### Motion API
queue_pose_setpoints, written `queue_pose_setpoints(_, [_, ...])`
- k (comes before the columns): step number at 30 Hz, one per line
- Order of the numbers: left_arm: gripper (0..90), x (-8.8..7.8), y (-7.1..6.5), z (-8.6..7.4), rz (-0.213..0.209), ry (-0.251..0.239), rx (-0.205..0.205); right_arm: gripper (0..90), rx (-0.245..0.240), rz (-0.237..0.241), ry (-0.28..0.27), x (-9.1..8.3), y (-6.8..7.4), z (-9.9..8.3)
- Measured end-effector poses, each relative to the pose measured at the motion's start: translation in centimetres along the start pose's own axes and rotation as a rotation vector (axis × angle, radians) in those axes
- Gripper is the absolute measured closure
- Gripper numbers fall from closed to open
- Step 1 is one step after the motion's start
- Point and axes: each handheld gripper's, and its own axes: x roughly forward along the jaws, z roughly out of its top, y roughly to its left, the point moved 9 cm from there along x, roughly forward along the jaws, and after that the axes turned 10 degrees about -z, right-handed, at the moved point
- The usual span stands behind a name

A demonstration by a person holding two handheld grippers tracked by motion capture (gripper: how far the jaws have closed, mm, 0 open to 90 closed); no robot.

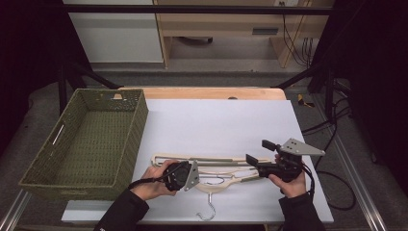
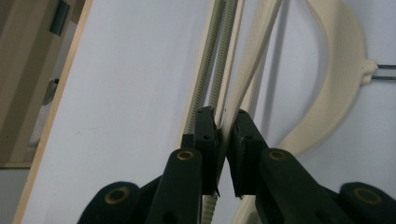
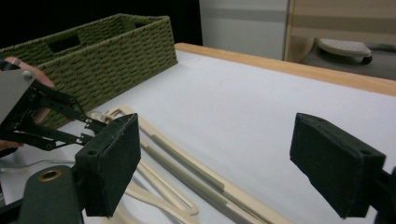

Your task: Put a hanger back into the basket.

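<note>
Left gripper [image 2: 224, 140] pinches one hanger [image 1: 211, 166] bar thinly, so it could slip; right gripper [image 3: 233, 158] gapes, empty.

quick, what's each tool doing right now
Left tool: closed on a bar of the cream hanger.
Right tool: open, holding nothing.

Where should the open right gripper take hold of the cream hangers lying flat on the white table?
Probably the right-hand stretch of the long straight bars of the hangers, coming down from above with the jaws across them. The bars are thin and flat on the table; the left gripper already clamps their left part, and the right gripper hovers open nearby.
</note>
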Motion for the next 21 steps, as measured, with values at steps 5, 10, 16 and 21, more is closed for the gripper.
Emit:
queue_pose_setpoints(5, [84.4, -0.6, 0.4, 0.4, 0.001, -0.008, -0.006, 16.5, 0.006, -0.022, -0.029, -0.9, -0.8, 0.6])
queue_pose_setpoints(10, [86.7, -0.9, 0.6, 0.6, -0.001, -0.025, -0.04, 15.9, 0.014, -0.028, -0.034, -1.2, -1.2, 0.6])
queue_pose_setpoints(16, [87.0, -1.7, 1.6, 0.3, 0.029, -0.038, -0.149, 15.2, 0.011, -0.023, -0.032, -1.4, -1.3, 0.5])
queue_pose_setpoints(21, [87.0, -3.4, 2.4, 0.3, 0.031, -0.089, -0.28, 12.7, 0.013, -0.021, -0.019, -1.1, -1.1, 0.2])
